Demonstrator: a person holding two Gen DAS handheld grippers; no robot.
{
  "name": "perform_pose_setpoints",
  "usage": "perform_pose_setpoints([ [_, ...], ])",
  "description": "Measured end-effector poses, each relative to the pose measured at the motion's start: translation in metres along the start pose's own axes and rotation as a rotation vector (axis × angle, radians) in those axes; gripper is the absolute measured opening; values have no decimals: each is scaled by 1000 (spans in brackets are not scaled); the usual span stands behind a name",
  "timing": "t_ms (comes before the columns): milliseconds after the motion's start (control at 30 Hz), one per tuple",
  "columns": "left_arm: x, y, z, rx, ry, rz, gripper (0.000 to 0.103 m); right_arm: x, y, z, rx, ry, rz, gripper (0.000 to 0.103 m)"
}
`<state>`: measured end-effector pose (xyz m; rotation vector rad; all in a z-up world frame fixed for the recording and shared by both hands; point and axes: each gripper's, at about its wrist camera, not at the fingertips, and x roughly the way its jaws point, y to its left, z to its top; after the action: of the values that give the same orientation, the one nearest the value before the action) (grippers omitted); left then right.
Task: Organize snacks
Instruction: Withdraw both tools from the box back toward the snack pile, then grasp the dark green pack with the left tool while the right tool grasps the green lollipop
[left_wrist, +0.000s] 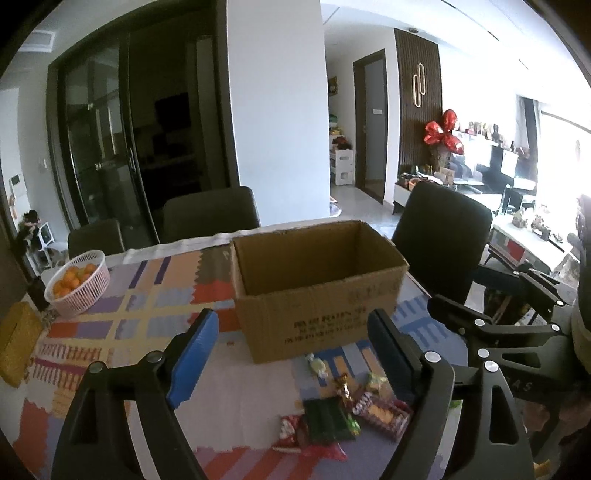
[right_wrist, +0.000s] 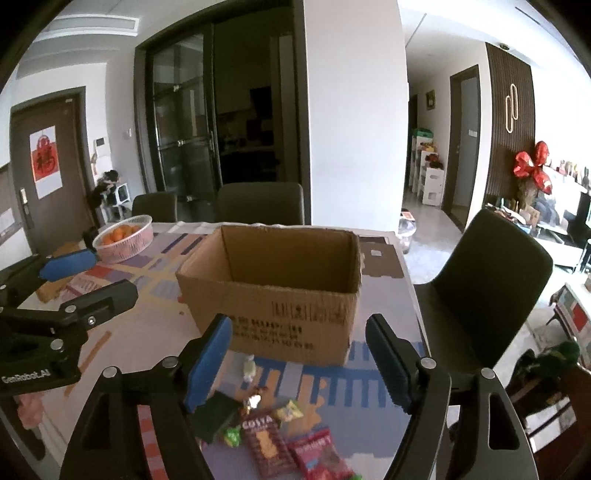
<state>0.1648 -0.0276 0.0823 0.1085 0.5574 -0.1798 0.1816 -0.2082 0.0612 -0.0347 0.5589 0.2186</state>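
Observation:
An open brown cardboard box (left_wrist: 317, 295) (right_wrist: 273, 291) stands on the patterned table, and nothing shows inside it. In front of it lies a small heap of snack packets (left_wrist: 332, 417) (right_wrist: 280, 435): a dark green pack (left_wrist: 327, 421) (right_wrist: 214, 415), a brown Costa biscuit pack (right_wrist: 264, 445), red packs and small wrapped sweets. My left gripper (left_wrist: 291, 349) hangs open above the table just before the box, with nothing between its blue pads. My right gripper (right_wrist: 299, 360) is open too, over the snacks, holding nothing. Each gripper shows at the edge of the other's view.
A pink basket of oranges (left_wrist: 79, 282) (right_wrist: 125, 238) sits at the far left of the table, with a yellow packet (left_wrist: 16, 341) nearer. Dark chairs (left_wrist: 439, 240) (right_wrist: 491, 280) stand at the far side and the right end. The table's right edge runs beside the box.

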Motion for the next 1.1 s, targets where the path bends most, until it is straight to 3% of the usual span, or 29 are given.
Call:
perform_pose_setpoints([
  [300,-20,-13,-47,-6,27,19,84,-23,-1,-36,14,27,-25,76],
  [500,-24,-18,-72,-39,60,14,84,-25,-3,-67,47,97,-45,76],
  [867,-11,-26,-107,-23,112,10,84,-31,-18,-106,121,131,-168,76],
  [1100,2,-33,-124,24,138,12,84,-22,-28,-124,182,195,-165,76],
])
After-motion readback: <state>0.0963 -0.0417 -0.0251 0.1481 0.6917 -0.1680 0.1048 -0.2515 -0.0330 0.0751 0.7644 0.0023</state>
